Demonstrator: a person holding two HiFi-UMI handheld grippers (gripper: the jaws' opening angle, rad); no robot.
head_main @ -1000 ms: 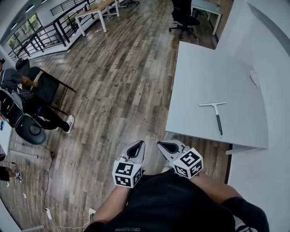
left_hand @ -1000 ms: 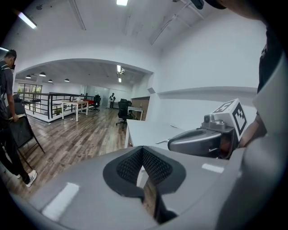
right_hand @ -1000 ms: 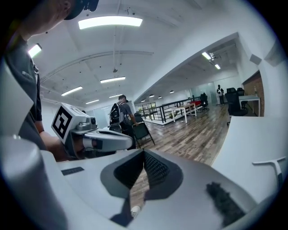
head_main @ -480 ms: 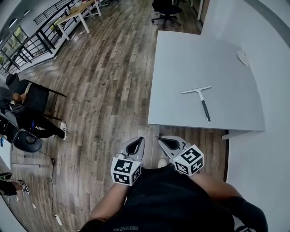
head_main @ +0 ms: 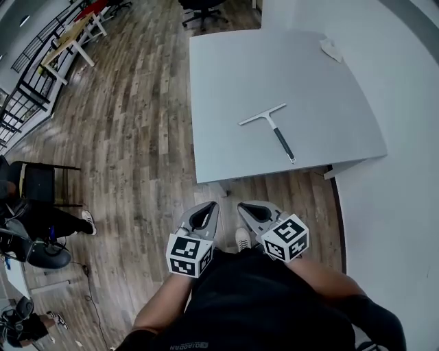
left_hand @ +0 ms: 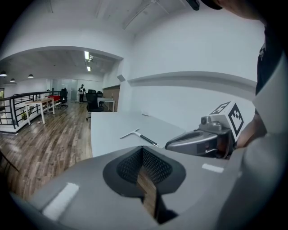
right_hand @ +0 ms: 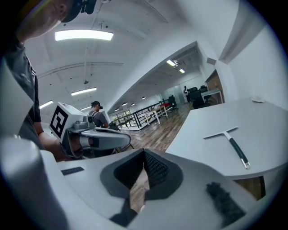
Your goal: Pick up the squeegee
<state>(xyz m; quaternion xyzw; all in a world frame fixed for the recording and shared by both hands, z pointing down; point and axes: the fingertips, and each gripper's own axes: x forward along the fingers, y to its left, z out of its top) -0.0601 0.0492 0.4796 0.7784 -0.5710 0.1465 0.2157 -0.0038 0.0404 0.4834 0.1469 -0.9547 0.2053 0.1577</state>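
The squeegee (head_main: 271, 122) lies flat on the grey table (head_main: 233, 68), with its pale blade toward the far side and its black handle pointing at the near right corner. It also shows as the squeegee (left_hand: 137, 134) in the left gripper view and the squeegee (right_hand: 231, 138) in the right gripper view. My left gripper (head_main: 211, 206) and right gripper (head_main: 243, 206) are held side by side close to my body, over the wooden floor and well short of the table's near edge. Both are shut with nothing between the jaws.
A small white crumpled item (head_main: 331, 49) sits near the table's far right corner. A white wall (head_main: 405, 103) runs along the right. An office chair (head_main: 202, 7) stands beyond the table. A seated person (head_main: 31, 223) and chairs are at the far left.
The head view has swung so the table and squeegee moved from the right toward the centre and sit more squarely ahead. Both grippers stayed shut, side by side.
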